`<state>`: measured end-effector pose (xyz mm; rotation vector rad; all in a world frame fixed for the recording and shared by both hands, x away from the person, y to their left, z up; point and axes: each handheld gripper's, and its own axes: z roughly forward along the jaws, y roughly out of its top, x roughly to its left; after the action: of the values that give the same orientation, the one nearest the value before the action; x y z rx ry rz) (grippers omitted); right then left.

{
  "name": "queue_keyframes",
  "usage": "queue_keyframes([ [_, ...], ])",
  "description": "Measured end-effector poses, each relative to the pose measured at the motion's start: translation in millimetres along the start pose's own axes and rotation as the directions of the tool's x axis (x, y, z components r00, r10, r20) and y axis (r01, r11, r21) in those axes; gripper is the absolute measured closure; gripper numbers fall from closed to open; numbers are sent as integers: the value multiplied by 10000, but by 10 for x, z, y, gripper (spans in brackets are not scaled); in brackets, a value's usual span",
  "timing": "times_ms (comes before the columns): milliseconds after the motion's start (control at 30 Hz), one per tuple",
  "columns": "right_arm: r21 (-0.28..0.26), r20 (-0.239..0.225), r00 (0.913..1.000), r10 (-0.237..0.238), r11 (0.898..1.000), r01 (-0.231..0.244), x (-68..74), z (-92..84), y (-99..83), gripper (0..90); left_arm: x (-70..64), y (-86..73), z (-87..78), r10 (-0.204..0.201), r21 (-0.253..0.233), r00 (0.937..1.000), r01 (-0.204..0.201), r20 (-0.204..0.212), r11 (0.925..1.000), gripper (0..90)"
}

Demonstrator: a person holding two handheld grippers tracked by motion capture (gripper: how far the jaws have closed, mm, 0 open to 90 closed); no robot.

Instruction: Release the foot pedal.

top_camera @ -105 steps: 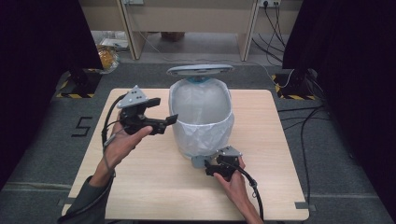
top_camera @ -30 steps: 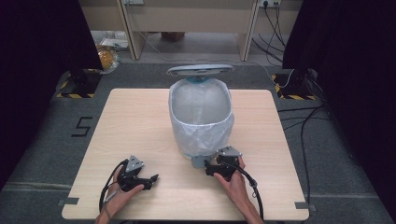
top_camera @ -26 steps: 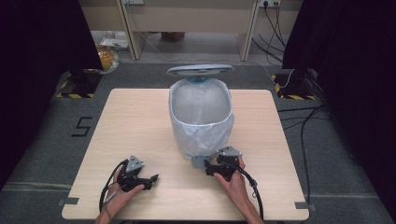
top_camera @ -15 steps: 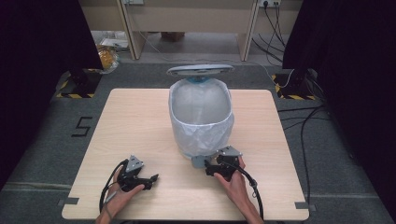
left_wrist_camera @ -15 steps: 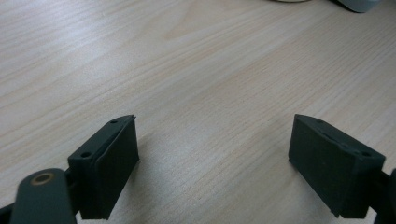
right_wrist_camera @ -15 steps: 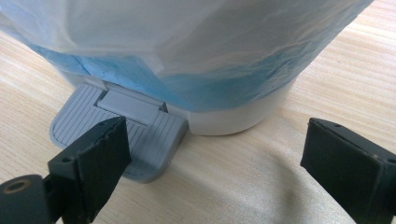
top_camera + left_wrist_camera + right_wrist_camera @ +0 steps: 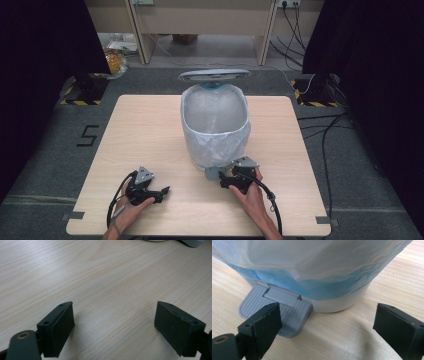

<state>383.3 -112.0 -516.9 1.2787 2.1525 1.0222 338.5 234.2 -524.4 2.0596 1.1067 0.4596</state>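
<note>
digit "5" (image 7: 89, 135) marked on grey floor (image 7: 45, 165), left of table (image 7: 145, 125).

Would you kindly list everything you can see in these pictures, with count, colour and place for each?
Pedal bin: one, white body, lid up, centre of the table toward its far edge.
Bin liner: one, translucent white over blue, folded down over the bin's rim.
Lid: one, grey, raised behind the bin.
Foot pedal: one, grey, ribbed, at the bin's base on the near side.
Table: one, light wood, middle of the room.
Floor marking "5": one, black, on the grey carpet left of the table.
Cables: several, black, on the floor at right.
Left tongs: one, black, open, low over the near left of the table.
Right tongs: one, black, open, at the pedal.
Hands: two, at the near edge.
</note>
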Motion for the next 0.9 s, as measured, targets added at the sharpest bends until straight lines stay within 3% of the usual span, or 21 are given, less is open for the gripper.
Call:
queue_keyframes([
  [500, -28, -46, 9999, -96, 10000, 96, -23, 8, 2, 79, 0, 2, 2, -14, 2, 10000, 14, -22, 10000, 153],
  [767, -78, -288, 9992, 275, 9996, -277, -43, -8, -1, 87, 1, 2, 1, -18, 3, 10000, 18, -17, 10000, 153],
  [900, -137, -335, 9992, 229, 9996, -234, -46, -16, 6, 91, 0, 3, 0, -17, 21, 10000, 17, -25, 10000, 153],
])
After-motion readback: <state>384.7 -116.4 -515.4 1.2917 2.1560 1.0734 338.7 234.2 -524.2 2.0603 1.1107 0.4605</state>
